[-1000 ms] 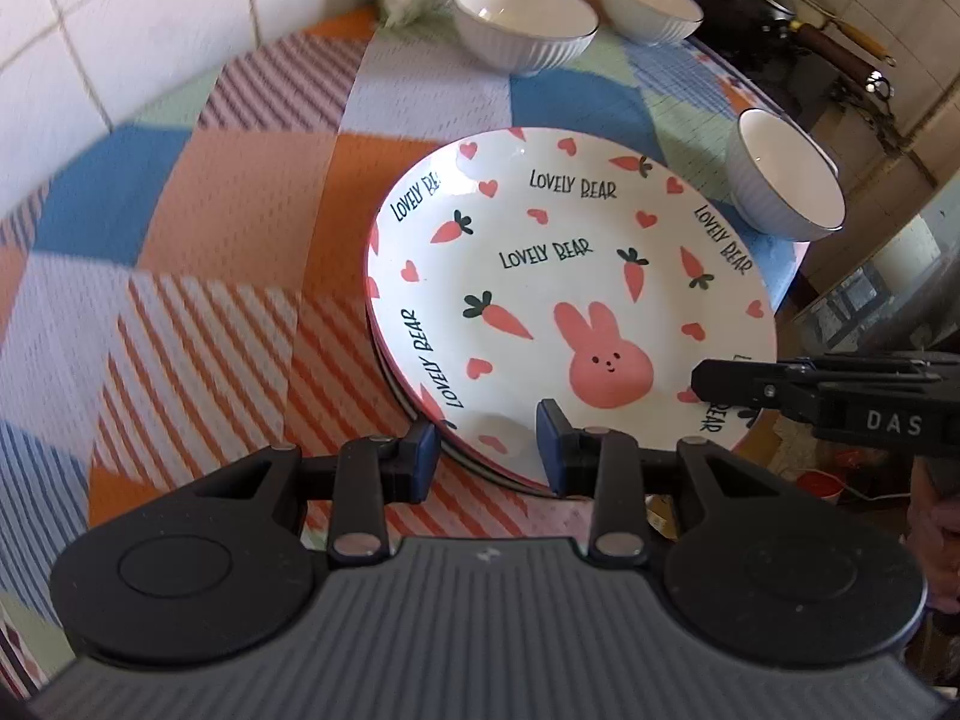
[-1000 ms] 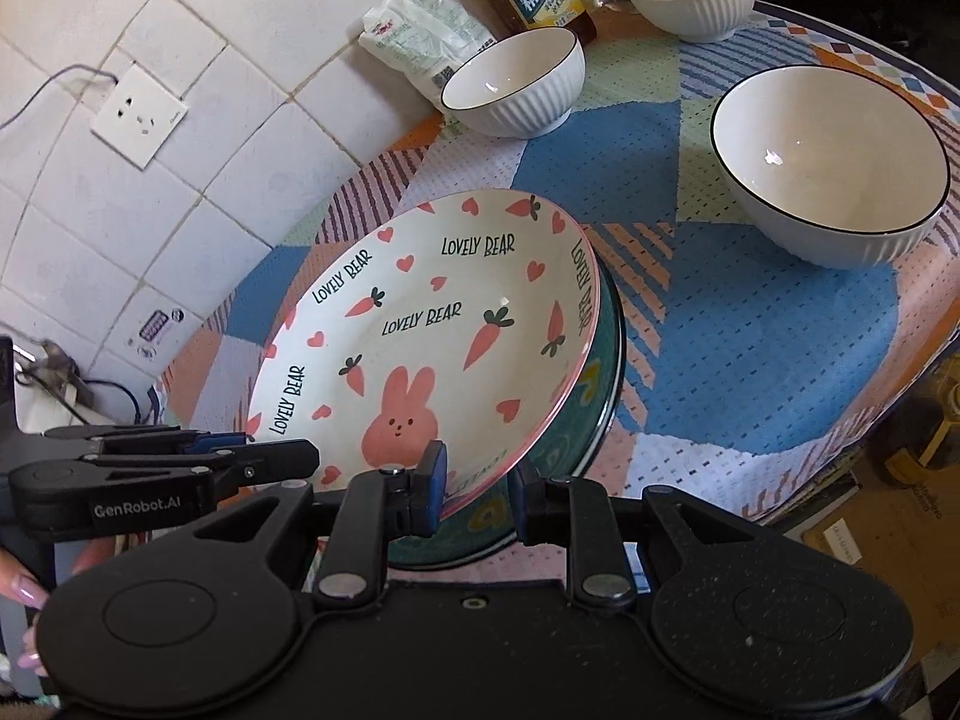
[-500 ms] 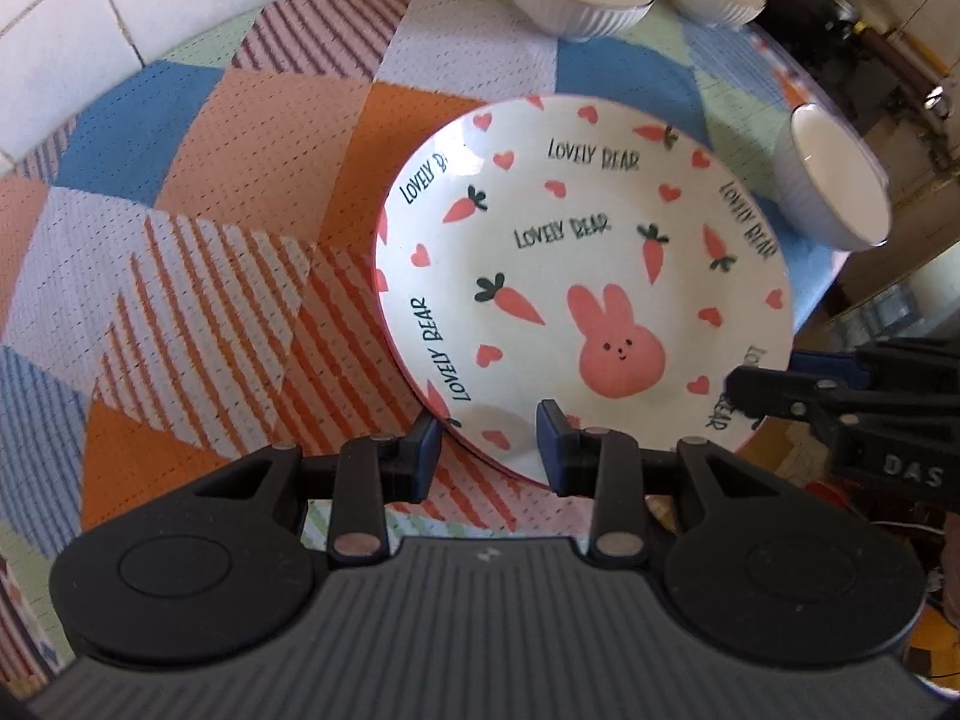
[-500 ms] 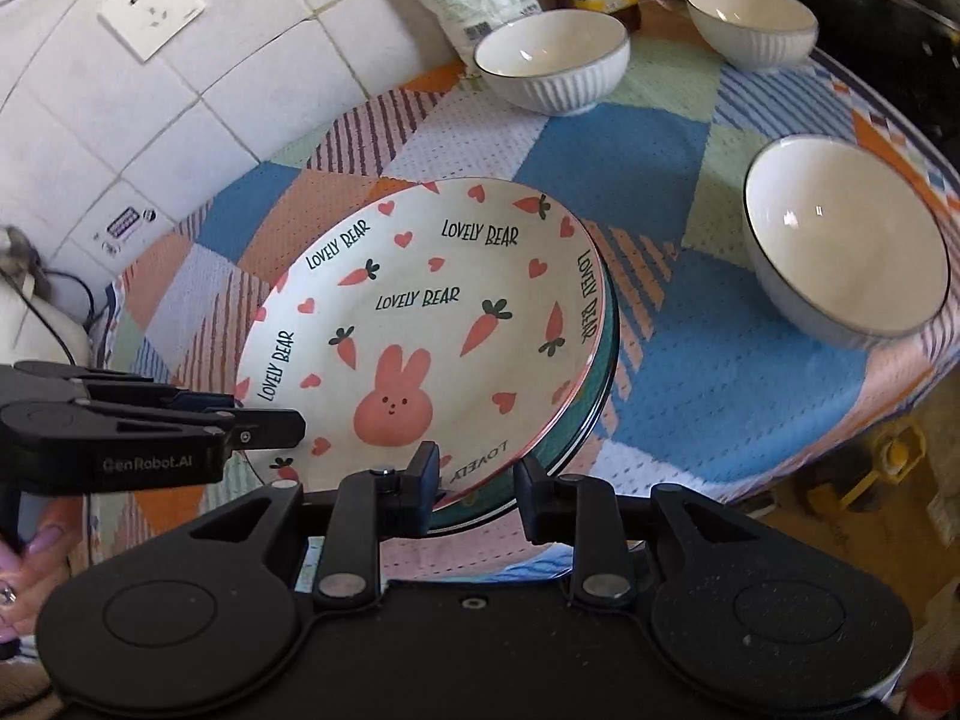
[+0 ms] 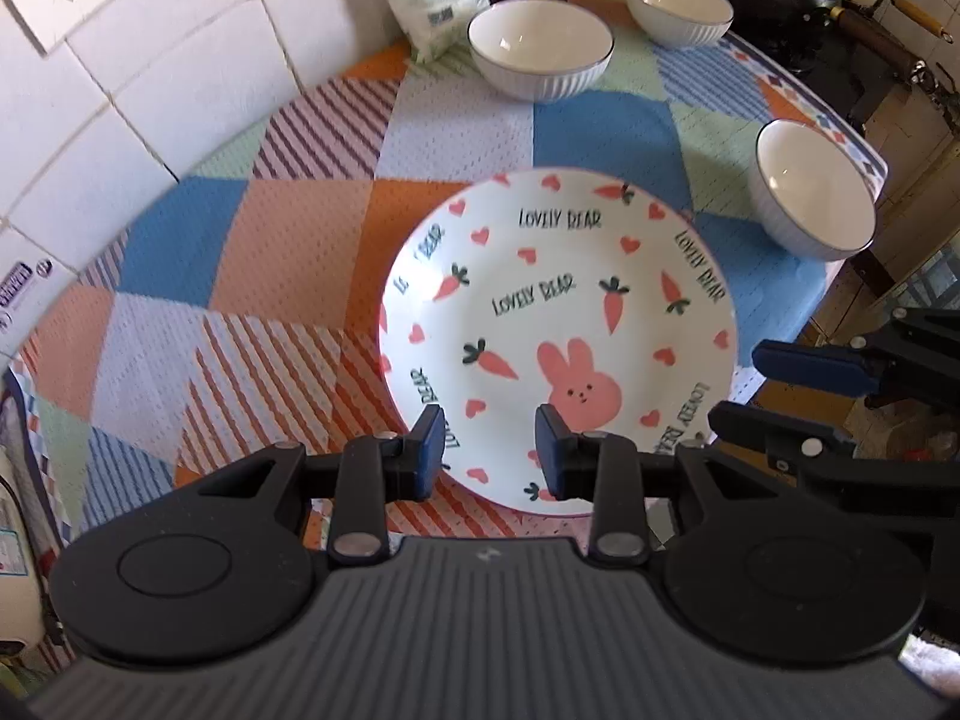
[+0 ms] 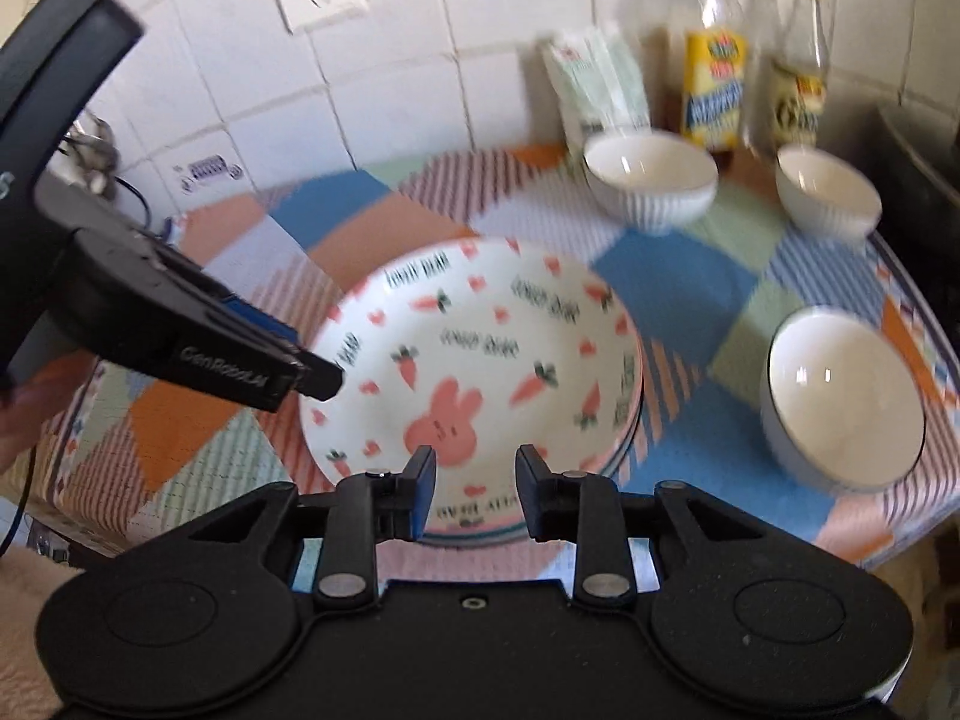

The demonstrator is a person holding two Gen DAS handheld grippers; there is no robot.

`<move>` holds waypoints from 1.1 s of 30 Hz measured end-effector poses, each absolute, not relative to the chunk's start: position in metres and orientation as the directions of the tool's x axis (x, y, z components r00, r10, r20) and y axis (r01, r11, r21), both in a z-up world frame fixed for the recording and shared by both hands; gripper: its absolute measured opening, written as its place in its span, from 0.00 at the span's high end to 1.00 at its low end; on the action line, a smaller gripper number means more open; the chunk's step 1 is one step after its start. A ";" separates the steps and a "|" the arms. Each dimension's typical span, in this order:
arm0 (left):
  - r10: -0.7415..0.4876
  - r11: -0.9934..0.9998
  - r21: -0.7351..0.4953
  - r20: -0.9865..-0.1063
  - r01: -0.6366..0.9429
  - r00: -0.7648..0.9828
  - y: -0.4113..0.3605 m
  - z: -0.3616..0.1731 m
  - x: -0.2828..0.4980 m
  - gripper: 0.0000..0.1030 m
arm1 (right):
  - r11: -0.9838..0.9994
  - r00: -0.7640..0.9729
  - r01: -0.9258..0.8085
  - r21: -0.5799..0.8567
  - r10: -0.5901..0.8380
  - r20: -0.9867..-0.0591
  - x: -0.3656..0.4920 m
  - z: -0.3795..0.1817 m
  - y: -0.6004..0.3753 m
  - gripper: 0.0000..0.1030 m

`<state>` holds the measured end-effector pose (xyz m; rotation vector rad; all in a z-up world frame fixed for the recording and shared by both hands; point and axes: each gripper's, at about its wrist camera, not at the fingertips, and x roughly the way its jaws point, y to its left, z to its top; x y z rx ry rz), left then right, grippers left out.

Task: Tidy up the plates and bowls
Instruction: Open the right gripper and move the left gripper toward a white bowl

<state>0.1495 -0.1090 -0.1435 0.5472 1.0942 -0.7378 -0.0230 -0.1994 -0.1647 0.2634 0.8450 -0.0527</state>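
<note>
"LOVELY BEAR" on plate [image 5: 558, 330], "GenRobot.AI" on left tool [image 6: 228, 360]

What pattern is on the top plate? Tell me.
The plate is white with a pink rabbit, carrots, hearts and "LOVELY BEAR" lettering; the left wrist view shows it best.

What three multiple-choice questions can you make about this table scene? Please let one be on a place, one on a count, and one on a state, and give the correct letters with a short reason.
1. Where does the bunny plate lie?
A. on the patchwork tablecloth
B. inside a white bowl
C. on the floor

2. How many white bowls stand on the table?
A. one
B. three
C. five

3. What is between the fingers of the left gripper?
A. a bowl's rim
B. a bottle
C. nothing, they stand apart

Answers:
1 A: the plate rests flat on the cloth, near the table's front edge.
2 B: one bowl by the white bag, another beside it, a third at the right edge.
3 C: the gap between its fingers is empty, with the plate lying lower down.
</note>
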 end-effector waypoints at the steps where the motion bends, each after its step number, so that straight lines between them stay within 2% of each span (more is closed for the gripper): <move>1: -0.253 0.641 0.051 -0.928 0.766 0.273 -0.111 -0.139 0.150 0.69 | 0.964 0.678 0.155 0.217 0.056 -0.733 -0.024 -0.162 -0.202 0.66; 4: -0.253 0.619 0.084 -0.920 0.781 0.300 -0.117 -0.128 0.148 0.66 | 0.960 0.712 0.168 0.223 0.039 -0.701 -0.029 -0.153 -0.208 0.64; 7: -0.269 0.600 0.090 -0.913 0.795 0.307 -0.123 -0.115 0.149 0.66 | 0.958 0.739 0.185 0.219 0.011 -0.674 -0.034 -0.147 -0.213 0.55; 16: -0.345 0.544 0.110 -0.874 0.832 0.342 -0.142 -0.084 0.158 0.60 | 0.969 0.738 0.174 0.177 -0.009 -0.675 -0.025 -0.140 -0.224 0.53; 18: -0.356 0.537 0.110 -0.870 0.836 0.343 -0.147 -0.081 0.165 0.60 | 0.967 0.742 0.186 0.176 -0.021 -0.670 -0.020 -0.139 -0.228 0.49; 20: -0.356 0.533 0.127 -0.863 0.836 0.358 -0.151 -0.079 0.171 0.59 | 0.966 0.750 0.196 0.167 -0.038 -0.661 -0.014 -0.138 -0.231 0.36; 22: -0.362 0.535 0.144 -0.851 0.833 0.380 -0.156 -0.078 0.178 0.55 | 0.967 0.748 0.206 0.149 -0.058 -0.661 -0.006 -0.138 -0.234 0.31; 25: -0.365 0.538 0.150 -0.846 0.830 0.389 -0.165 -0.082 0.196 0.51 | 0.967 0.734 0.193 0.167 -0.029 -0.678 0.007 -0.142 -0.242 0.30; 27: -0.372 0.537 0.139 -0.846 0.832 0.382 -0.172 -0.087 0.209 0.46 | 0.957 0.720 0.240 0.165 -0.061 -0.691 0.016 -0.147 -0.247 0.29; 33: -0.349 0.557 0.151 -0.850 0.816 0.395 -0.197 -0.105 0.251 0.40 | 0.927 0.681 0.338 0.164 -0.120 -0.722 0.043 -0.165 -0.261 0.19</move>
